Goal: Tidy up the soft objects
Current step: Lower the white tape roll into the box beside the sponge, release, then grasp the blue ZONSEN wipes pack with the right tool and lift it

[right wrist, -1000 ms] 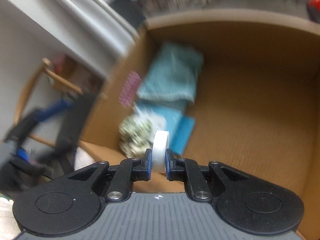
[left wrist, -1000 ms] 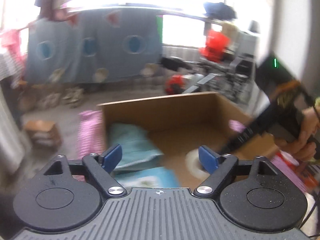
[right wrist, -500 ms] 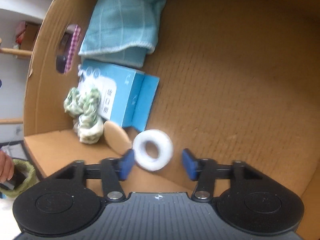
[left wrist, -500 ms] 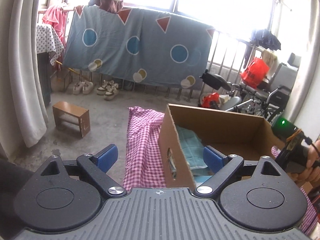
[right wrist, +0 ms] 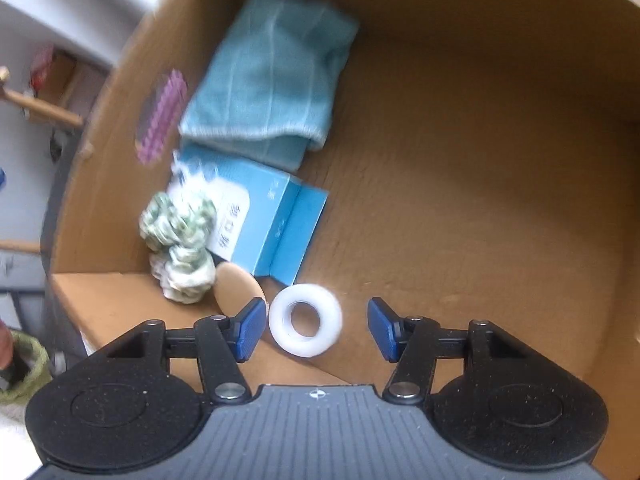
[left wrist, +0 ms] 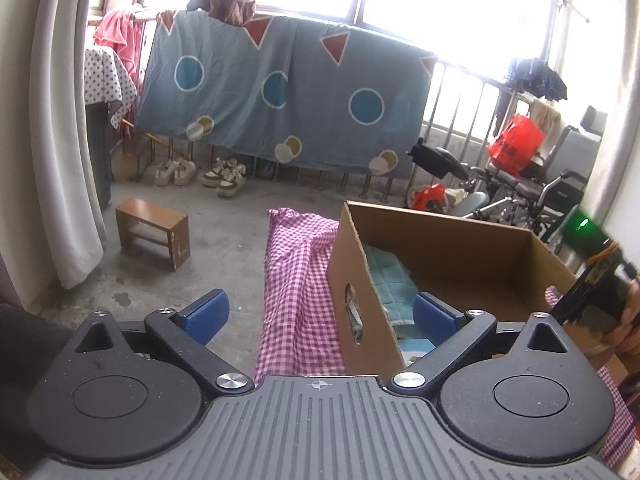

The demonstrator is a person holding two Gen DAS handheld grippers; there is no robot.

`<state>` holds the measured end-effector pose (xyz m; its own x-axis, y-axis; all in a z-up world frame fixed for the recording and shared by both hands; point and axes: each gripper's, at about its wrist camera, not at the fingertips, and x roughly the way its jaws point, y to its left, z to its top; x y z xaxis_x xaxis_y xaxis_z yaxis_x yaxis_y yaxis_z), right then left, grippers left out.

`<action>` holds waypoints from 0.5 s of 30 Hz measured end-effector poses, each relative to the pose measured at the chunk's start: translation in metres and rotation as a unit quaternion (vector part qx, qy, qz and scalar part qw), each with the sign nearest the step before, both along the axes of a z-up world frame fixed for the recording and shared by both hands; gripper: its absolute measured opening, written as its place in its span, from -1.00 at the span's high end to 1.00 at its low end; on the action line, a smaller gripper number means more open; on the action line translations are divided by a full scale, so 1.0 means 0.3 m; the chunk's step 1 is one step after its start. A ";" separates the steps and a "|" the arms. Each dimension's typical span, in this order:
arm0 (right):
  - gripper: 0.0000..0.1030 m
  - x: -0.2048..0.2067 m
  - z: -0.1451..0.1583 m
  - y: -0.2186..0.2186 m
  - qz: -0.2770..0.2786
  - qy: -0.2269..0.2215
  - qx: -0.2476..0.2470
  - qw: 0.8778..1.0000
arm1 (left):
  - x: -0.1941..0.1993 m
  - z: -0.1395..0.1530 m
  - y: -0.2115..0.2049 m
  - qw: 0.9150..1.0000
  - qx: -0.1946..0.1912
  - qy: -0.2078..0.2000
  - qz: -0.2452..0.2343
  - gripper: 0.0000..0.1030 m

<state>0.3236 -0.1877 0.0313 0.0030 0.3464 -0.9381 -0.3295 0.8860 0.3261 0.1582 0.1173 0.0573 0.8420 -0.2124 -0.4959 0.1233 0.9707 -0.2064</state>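
**Cardboard box with soft things, both claws spread**

The cardboard box [left wrist: 448,236] is the largest task thing. In the left wrist view it stands on a pink checked cloth [left wrist: 298,280] that hangs over the table edge; the box's near corner runs behind the left claw [left wrist: 320,314], and its right end is partly covered by the other gripper's body and the hand holding it. In the right wrist view the box [right wrist: 500,160] fills the frame, its far and right walls cut off by the picture edge.

Inside, a folded teal towel [right wrist: 272,76] lies against the left wall, blurred; from the left wrist view only a strip of it [left wrist: 386,272] shows above the wall. Just below it lies a blue carton [right wrist: 264,216], its print too soft to read. A green-and-white crumpled cloth bundle [right wrist: 180,248] lies over the carton's left corner; what it is cannot be told. A tan round pad [right wrist: 236,290] sits next to the bundle, its lower edge hidden behind the claw's left finger. A white ring [right wrist: 306,320] lies on the box floor by the near wall.

The right claw [right wrist: 317,326] is spread wide above the ring, neither finger touching it. The left claw is spread too, gripping nothing, one finger over the floor, the other in front of the box.
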 end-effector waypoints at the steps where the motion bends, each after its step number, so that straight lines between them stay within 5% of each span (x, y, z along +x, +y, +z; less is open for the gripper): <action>1: -0.16 -0.024 0.036 -0.025 -0.011 -0.015 0.010 1.000 | -0.011 0.007 0.001 1.000 0.001 -0.002 0.000 -0.99; 10: -0.33 -0.367 0.342 -0.230 -0.108 -0.156 0.135 0.973 | -0.108 0.052 0.016 1.000 -0.011 0.001 -0.008 -0.99; 15: -0.45 -0.567 0.369 -0.271 -0.150 -0.202 0.172 0.952 | -0.157 0.053 0.012 0.999 -0.017 0.018 -0.035 -0.99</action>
<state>0.1536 -0.2690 0.1420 0.4877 0.5602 -0.6696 -0.2389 0.8233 0.5148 0.1112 0.1210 0.0730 0.8061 -0.2876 -0.5171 0.1823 0.9521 -0.2454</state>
